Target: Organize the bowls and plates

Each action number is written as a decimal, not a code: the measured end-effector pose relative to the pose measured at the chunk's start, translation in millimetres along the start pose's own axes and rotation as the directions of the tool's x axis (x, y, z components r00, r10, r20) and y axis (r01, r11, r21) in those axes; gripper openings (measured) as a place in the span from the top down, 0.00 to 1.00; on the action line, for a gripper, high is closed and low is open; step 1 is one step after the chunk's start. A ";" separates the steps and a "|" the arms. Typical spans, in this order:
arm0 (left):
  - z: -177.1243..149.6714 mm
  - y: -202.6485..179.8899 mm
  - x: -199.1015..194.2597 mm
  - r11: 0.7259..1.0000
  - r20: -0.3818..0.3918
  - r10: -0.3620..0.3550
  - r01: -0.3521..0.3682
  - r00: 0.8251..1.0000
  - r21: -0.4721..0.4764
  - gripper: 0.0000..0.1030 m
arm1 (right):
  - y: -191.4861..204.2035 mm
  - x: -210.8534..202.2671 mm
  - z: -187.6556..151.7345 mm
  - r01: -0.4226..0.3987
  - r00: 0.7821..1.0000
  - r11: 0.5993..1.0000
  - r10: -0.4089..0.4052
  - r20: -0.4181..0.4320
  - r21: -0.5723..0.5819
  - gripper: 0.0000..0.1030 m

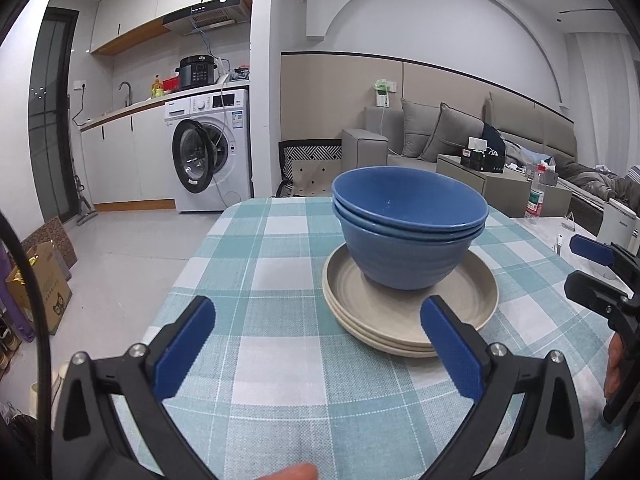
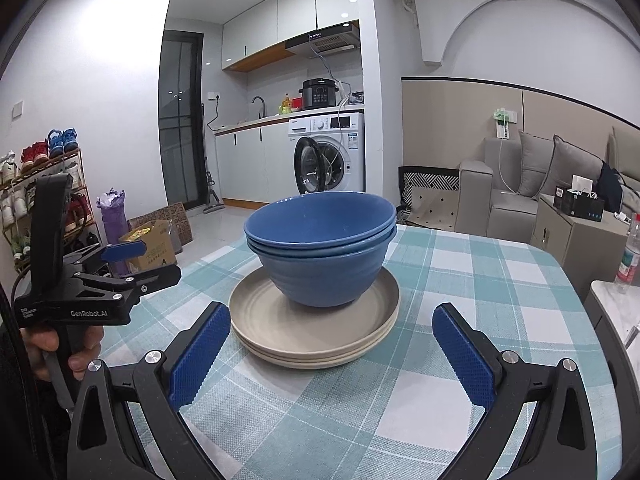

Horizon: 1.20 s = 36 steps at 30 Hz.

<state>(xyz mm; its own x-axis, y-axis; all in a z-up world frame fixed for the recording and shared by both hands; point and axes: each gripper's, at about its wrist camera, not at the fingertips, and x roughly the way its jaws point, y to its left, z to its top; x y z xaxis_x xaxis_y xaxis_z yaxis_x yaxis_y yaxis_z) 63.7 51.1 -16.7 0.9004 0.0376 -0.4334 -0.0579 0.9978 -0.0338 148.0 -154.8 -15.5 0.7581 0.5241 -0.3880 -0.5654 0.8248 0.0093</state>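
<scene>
A stack of blue bowls (image 1: pixel 408 224) sits upright on a stack of beige plates (image 1: pixel 408 316), on the checked tablecloth (image 1: pixel 280 360). In the right wrist view the bowls (image 2: pixel 320 248) and plates (image 2: pixel 316 328) stand just ahead of the fingers. My left gripper (image 1: pixel 316 344) is open and empty, short of the plates and to their left; its right finger overlaps the plate rim. My right gripper (image 2: pixel 332 352) is open and empty, in front of the plates. The left gripper (image 2: pixel 120 264) shows at the left of the right wrist view, the right gripper (image 1: pixel 592 264) at the right of the left one.
The table's left edge (image 1: pixel 192 256) drops to a tiled floor with cardboard boxes (image 1: pixel 44 280). A water bottle (image 1: pixel 535 196) and a white appliance (image 1: pixel 618 224) stand on a side surface at the right. A washing machine (image 1: pixel 208 152) and a sofa (image 1: pixel 440 136) lie beyond.
</scene>
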 end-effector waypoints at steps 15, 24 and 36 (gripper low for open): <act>-8.9 -6.2 9.6 0.999 0.008 0.001 -0.001 1.000 0.035 0.00 | -1.9 3.3 -9.2 0.003 1.000 1.000 -0.003 0.011 0.009 0.00; -10.2 -1.9 9.1 1.000 0.017 -0.003 0.002 1.000 0.012 0.00 | 2.7 3.7 -14.0 0.005 1.000 1.000 -0.004 0.019 -0.018 0.00; -12.1 -2.8 7.6 1.000 0.027 -0.001 0.001 1.000 0.017 0.00 | 2.5 -0.9 -14.8 -0.003 0.999 1.000 0.004 0.043 -0.020 0.00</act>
<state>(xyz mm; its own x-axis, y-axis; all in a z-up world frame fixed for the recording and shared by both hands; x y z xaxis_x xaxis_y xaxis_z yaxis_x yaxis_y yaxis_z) 65.4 47.9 -30.8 0.9116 0.0379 -0.4093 -0.0499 0.9986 -0.0186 141.1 -156.4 -28.8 0.7694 0.5357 -0.3479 -0.5739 0.8189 -0.0083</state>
